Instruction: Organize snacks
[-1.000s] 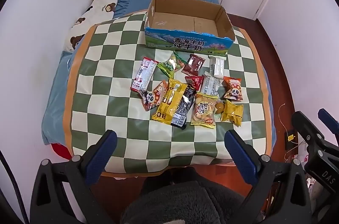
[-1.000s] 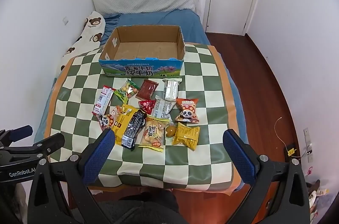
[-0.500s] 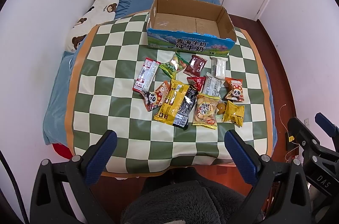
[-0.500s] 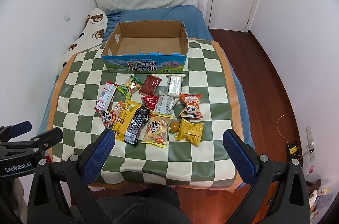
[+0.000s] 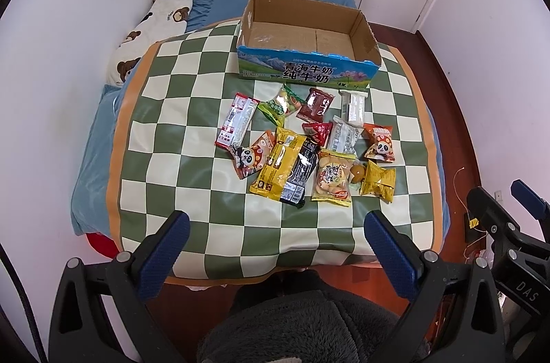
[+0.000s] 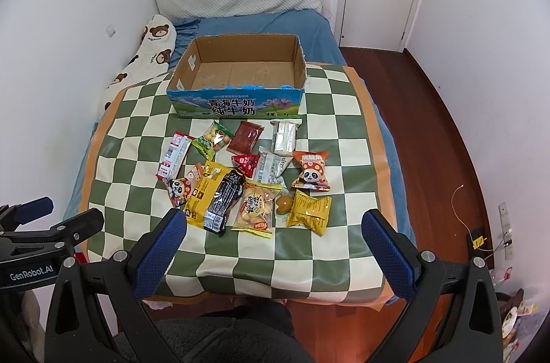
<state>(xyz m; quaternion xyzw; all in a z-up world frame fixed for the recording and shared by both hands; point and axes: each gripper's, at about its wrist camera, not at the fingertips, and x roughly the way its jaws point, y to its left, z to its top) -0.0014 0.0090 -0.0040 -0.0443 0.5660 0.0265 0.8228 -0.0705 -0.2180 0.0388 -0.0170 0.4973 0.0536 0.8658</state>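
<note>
A: Snacks all lie loose on the checkered cloth, ahead of both tongs; the cardboard box beyond them holds nothing.

B: So nothing is sorted yet?

A: It seems so. The left gripper and the right gripper both stand wide apart, holding nothing.

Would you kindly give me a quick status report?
Left gripper and right gripper open, empty. Snacks loose before empty box. Nothing blocking.
</note>
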